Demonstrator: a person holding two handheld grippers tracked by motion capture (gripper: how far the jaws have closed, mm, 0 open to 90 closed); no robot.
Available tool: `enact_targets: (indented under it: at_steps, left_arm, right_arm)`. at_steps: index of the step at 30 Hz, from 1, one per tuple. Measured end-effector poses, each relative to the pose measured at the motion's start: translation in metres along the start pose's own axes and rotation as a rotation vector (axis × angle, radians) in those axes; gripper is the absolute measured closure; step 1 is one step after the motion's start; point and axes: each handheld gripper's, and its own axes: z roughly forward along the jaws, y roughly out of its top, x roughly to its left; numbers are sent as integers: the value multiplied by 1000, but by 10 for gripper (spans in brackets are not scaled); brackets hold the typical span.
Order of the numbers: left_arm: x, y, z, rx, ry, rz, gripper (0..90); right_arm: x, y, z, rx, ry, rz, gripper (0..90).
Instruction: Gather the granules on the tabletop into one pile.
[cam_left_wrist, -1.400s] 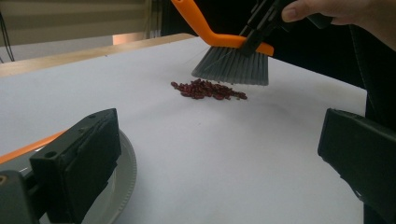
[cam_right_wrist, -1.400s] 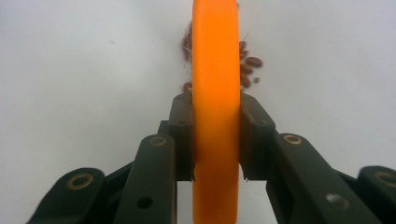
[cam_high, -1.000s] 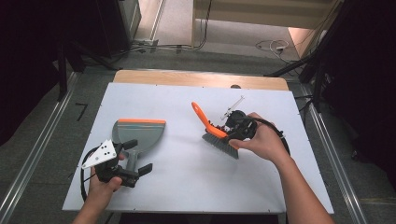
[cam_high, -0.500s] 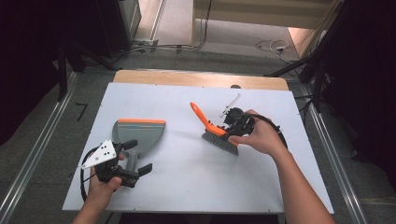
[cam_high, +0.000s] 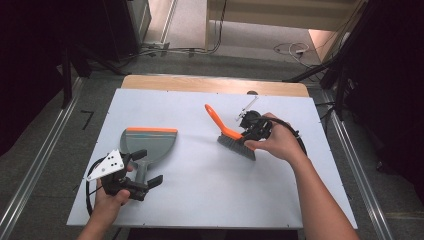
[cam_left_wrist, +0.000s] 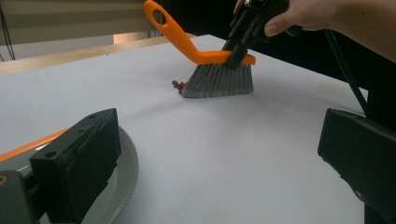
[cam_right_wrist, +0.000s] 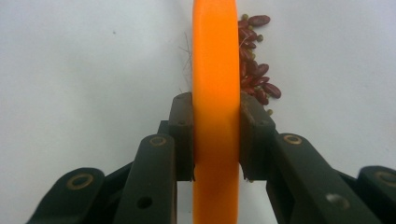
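A hand brush (cam_high: 227, 131) with an orange handle and grey bristles stands on the white table (cam_high: 210, 200), right of centre. My right gripper (cam_high: 248, 131) is shut on its handle. In the right gripper view the jaws (cam_right_wrist: 216, 135) clamp the orange handle (cam_right_wrist: 215, 70), with a heap of red beans (cam_right_wrist: 254, 70) lying beside it. The beans (cam_left_wrist: 177, 85) sit at the bristles' edge in the left gripper view. A grey dustpan (cam_high: 150, 145) with an orange lip lies at the near left. My left gripper (cam_high: 145, 167) stands open at its handle end, nothing pressed between the jaws (cam_left_wrist: 219, 126).
The dustpan's ribbed rim (cam_left_wrist: 128, 168) shows beside the left jaw. A wooden strip (cam_high: 210, 82) borders the table's far edge. Metal rails (cam_high: 40, 170) run along the floor on both sides, and cables (cam_high: 290, 49) lie on the floor beyond.
My right hand has carried the brush a little way across the table, slightly farther from the near edge. The left gripper and the dustpan have not moved.
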Motion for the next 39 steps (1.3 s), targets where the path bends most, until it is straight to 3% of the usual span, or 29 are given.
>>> enact_targets:
  at_steps: [9,15,22,28,30,33,36,39]
  left_arm:
    - [1,0,0,0,-1,1,0]
    - [1,0,1,1,1,0,0]
    - [1,0,1,2,3,2,0]
    - [0,0,1,3,1,4,0]
    - [0,0,2,5,1,5,0]
    - [0,0,2,8,1,5,0]
    - [0,0,3,11,2,7,0]
    - [-1,0,4,11,1,6,0]
  right_arm:
    - [-4,0,-1,-4,14,17,688]
    - [-4,-3,-11,-23,30,38,688]
    - [-4,-12,-25,-77,15,117,688]
    - [-4,-27,-30,-164,18,209,688]
    - [-3,-33,-31,-186,37,244,687]
    - [1,-37,-29,-170,79,250,688]
    - [7,-35,-23,-138,139,225,688]
    - [11,-29,-13,-103,166,206,688]
